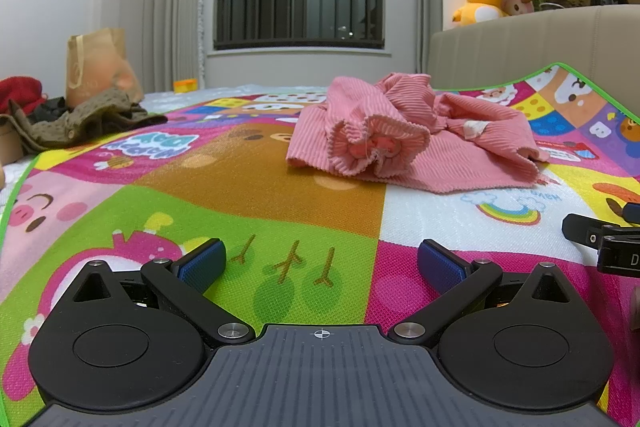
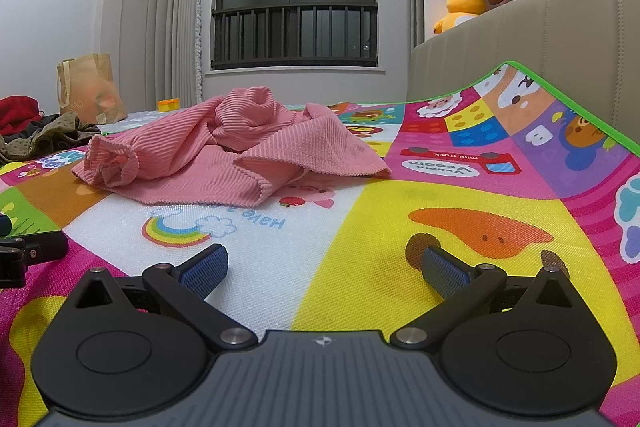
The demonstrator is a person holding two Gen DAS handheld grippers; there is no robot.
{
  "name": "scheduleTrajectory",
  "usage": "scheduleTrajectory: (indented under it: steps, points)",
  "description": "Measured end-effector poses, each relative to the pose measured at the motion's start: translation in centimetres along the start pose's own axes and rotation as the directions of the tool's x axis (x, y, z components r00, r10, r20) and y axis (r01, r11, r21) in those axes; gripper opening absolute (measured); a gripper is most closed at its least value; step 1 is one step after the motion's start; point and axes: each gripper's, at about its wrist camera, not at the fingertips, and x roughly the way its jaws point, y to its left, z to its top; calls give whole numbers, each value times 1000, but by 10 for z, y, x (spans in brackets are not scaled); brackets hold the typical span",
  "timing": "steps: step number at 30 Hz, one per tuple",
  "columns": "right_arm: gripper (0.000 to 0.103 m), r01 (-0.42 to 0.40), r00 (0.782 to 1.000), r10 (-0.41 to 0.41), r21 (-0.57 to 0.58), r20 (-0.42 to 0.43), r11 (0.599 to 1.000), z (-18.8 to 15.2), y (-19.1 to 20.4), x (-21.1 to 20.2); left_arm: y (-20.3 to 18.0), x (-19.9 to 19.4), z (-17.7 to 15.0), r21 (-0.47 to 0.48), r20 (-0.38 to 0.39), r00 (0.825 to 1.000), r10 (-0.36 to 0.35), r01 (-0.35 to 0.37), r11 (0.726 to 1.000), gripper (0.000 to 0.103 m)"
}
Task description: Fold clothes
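While looking along the left gripper [image 1: 320, 263], found its jaws spread wide, blue pads [image 1: 204, 263] well apart, nothing between them but bare play mat [image 1: 260, 187] below. Saw the same of the right gripper [image 2: 322, 265]: fully parted, gripping nothing, low over the yellow and white squares of the mat.

Placed the pink ribbed garment [image 1: 400, 143] at centre-right of the left view, crumpled in a heap on the mat, well ahead of both grippers and touched by neither. Noted a ruffled opening bunched toward the camera and a flat hem running along the lower right of the heap. Found that garment at centre-left of the right view, a loose flap draped to the right, its near hem lying flat on the white square.

Counted open mat around the heap: a broad band between it and the fingers, more to the left in the left view, more to the right in the right view. Traced the mat's green-bound far right edge curling upward at upper right against a beige padded panel [image 2: 520, 39].

Marked an olive garment [image 1: 80, 127] and a brown paper bag [image 1: 100, 67] past the mat's far left edge, well apart from the pink heap. Caught part of the right gripper at the right edge of the left view, near the left one.
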Motion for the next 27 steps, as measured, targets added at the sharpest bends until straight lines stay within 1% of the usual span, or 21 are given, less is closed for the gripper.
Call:
scheduleTrajectory:
  steps: [10, 14, 16, 19, 23, 27]
  points:
    - [103, -3, 999, 4, 34, -34, 999, 4, -2, 2, 0, 1, 1, -2, -2, 1000, 1, -1, 1000, 103]
    - [103, -7, 998, 10, 54, -56, 999, 7, -4, 3, 0, 1, 3, -1, -20, 1000, -1, 1, 1000, 103]
    - [103, -22, 995, 30, 80, -100, 997, 14, -8, 4, 0, 3, 7, 9, -47, 999, -3, 4, 1000, 103]
    - [103, -48, 982, 64, 90, -178, 995, 25, -14, 8, 2, 5, 19, 35, -119, 993, -17, 21, 999, 103]
    - [103, -79, 960, 98, 82, -264, 993, 35, -18, 14, 6, 12, 34, 46, -218, 975, -51, 63, 997, 103]
    - [103, -108, 944, 122, 61, -308, 992, 39, -19, 18, 7, 17, 44, 62, -281, 957, -70, 91, 994, 103]
